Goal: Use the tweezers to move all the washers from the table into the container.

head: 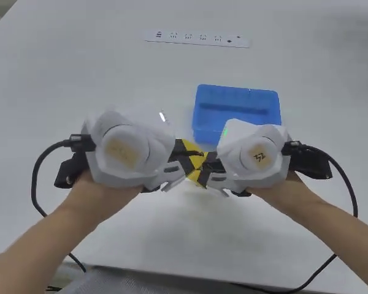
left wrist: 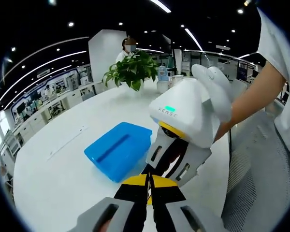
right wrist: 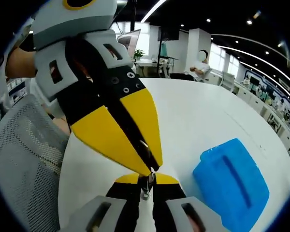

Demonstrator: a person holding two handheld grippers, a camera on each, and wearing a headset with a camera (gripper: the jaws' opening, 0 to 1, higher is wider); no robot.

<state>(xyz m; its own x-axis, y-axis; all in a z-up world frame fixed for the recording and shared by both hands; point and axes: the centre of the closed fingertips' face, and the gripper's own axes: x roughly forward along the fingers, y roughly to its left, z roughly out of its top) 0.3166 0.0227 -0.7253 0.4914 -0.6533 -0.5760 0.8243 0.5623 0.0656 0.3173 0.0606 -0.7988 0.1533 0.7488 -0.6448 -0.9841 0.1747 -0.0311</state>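
Head view: the left gripper and right gripper meet tip to tip above the counter, with the blue container just beyond them. Left gripper view: its jaws are pressed together, and the container lies ahead to their left. Right gripper view: its jaws are likewise closed, and the container is ahead to their right. By my reading no transfer has begun. Next comes taking up the tweezers; where they lie I cannot tell.

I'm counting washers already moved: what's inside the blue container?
The blue container shows a blue surface with one long recess, no washers seen. In the head view the right gripper covers its near edge; that part is unknown.
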